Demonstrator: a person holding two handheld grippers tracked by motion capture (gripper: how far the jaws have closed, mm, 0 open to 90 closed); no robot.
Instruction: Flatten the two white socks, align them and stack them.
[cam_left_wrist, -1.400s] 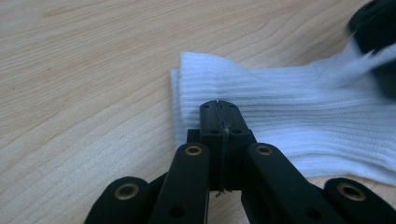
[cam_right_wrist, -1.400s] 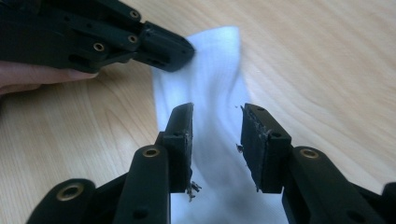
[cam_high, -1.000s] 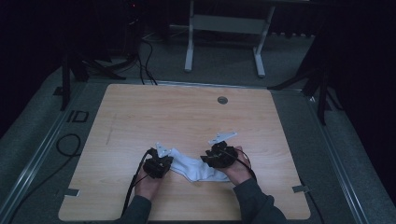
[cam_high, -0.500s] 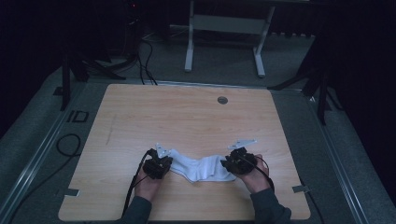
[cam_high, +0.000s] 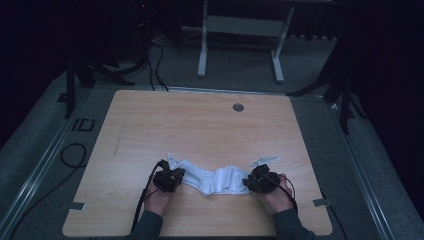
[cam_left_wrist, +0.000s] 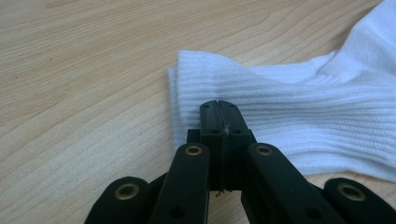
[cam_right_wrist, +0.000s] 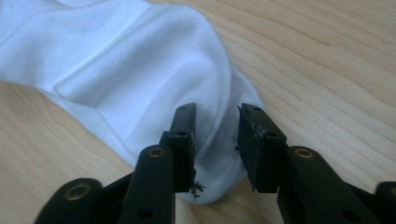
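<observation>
White sock (cam_high: 215, 180) on table (cam_high: 200, 125) is pinched at cuff by left hand-held gripper (cam_left_wrist: 218, 108); toe is straddled by parted right hand-held gripper (cam_right_wrist: 215, 122).

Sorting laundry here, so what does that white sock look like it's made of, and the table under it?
The sock looks like soft white knit fabric, probably cotton blend: ribbed rows at its cuff, smoother knit at the toe end. The table looks like light wood or wood-look laminate: printed-looking grain, matte finish.

Dim room, black beyond the light wooden table (cam_high: 200, 125); close gripper views bright, evenly lit, slightly soft.
</observation>
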